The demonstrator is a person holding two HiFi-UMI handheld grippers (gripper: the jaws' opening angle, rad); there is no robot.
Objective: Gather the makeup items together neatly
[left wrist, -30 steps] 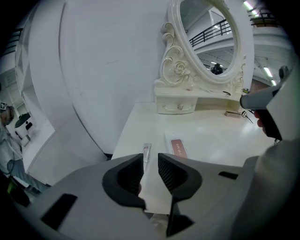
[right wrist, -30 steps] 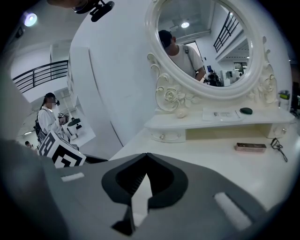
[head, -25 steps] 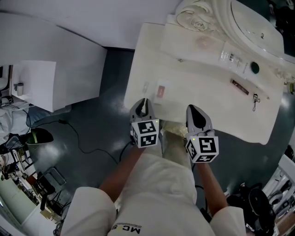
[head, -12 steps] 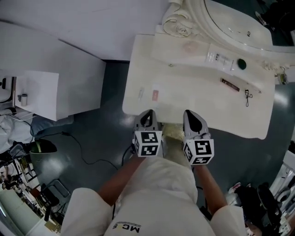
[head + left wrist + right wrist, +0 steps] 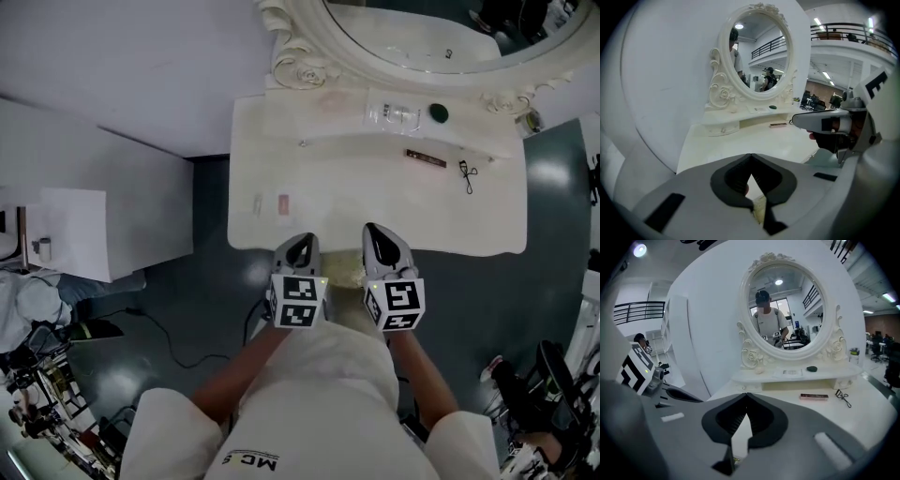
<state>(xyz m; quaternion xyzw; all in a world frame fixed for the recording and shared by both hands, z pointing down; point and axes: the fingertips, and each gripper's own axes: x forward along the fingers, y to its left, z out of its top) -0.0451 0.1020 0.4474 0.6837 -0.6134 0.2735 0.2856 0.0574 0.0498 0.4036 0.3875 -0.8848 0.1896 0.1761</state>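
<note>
A white vanity table (image 5: 375, 202) holds the makeup items, spread apart. A brown stick-shaped case (image 5: 426, 157) and a black eyelash curler (image 5: 468, 174) lie at the right. On the raised shelf sit a clear box (image 5: 394, 114), a dark green round item (image 5: 438, 114) and a pale pink sponge (image 5: 336, 101). A pink card (image 5: 283, 204) and a small white piece (image 5: 258, 204) lie at the left. My left gripper (image 5: 302, 241) and right gripper (image 5: 374, 229) hover side by side at the table's front edge, both shut and empty. The right gripper view also shows the case (image 5: 813, 396) and curler (image 5: 843, 397).
An oval mirror in an ornate white frame (image 5: 309, 70) stands behind the shelf against a white wall. The floor around is dark grey, with a white cabinet (image 5: 66, 225) at the left and a cable (image 5: 178, 337) on the floor. The person's light trousers fill the lower middle.
The head view has swung so the vanity now lies straight ahead and the mirror shows. Both grippers stay together at the table's front edge.
</note>
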